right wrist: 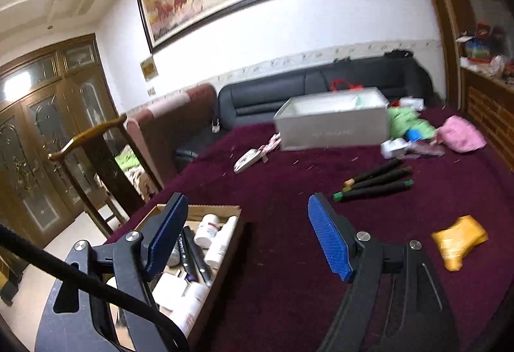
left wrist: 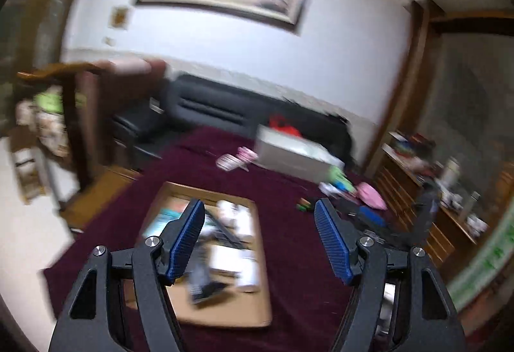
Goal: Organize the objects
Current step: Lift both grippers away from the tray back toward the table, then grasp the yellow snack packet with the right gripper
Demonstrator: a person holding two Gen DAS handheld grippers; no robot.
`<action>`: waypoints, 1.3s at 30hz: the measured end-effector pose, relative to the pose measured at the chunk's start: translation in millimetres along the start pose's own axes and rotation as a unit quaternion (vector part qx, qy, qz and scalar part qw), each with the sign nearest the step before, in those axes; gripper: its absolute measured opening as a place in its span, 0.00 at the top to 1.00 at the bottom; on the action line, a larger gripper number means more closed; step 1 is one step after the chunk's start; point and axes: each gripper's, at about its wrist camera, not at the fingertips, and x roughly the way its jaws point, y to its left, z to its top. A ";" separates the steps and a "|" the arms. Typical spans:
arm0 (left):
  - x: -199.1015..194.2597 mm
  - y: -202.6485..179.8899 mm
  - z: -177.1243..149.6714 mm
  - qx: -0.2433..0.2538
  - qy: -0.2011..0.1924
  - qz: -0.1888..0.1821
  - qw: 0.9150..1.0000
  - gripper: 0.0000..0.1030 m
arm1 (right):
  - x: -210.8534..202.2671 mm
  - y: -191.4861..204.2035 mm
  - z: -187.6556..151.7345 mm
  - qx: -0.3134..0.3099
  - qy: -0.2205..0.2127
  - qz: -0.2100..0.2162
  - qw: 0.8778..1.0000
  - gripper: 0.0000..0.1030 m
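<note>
A shallow cardboard box (right wrist: 234,213) sits near the front left of the maroon table (right wrist: 289,239), holding white bottles (right wrist: 207,230), pens and small packs. In the blurred left wrist view the same cardboard box (left wrist: 225,313) lies under my left gripper (left wrist: 259,207), which is open with nothing between its blue pads. My right gripper (right wrist: 245,202) is also open and empty, hovering beside the box's right edge. Three black markers (right wrist: 376,181) and a yellow packet (right wrist: 459,239) lie loose on the cloth to the right. The other gripper (left wrist: 424,217) shows at the right of the left wrist view.
A grey open box (right wrist: 334,124) stands at the table's far side, with a pink cloth (right wrist: 462,133), green cloth (right wrist: 408,124) and small items beside it. A black sofa (right wrist: 273,95) runs behind. A wooden chair (right wrist: 96,153) stands left, a wooden cabinet (right wrist: 488,108) right.
</note>
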 end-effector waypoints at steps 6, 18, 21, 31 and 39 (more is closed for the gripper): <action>98.4 -50.8 -10.6 0.010 0.092 -0.129 0.987 0.37 | -76.0 -96.4 5.9 0.010 0.011 -0.160 0.987 0.21; 192.2 -92.6 -64.8 0.022 0.221 -0.160 0.962 0.37 | -23.6 -223.5 -18.2 0.136 0.134 -0.189 0.963 0.21; 199.2 -81.4 -67.0 0.015 0.226 -0.146 0.963 0.37 | 4.4 -240.2 -25.7 0.180 0.175 -0.163 0.954 0.21; 217.3 -64.4 -57.7 0.026 0.213 -0.120 0.969 0.37 | 66.2 -237.2 -39.8 0.226 0.232 -0.192 0.927 0.19; 236.2 -90.5 -42.5 0.093 0.197 -0.122 0.968 0.37 | 110.7 -204.8 -42.0 0.118 0.241 -0.290 0.919 0.20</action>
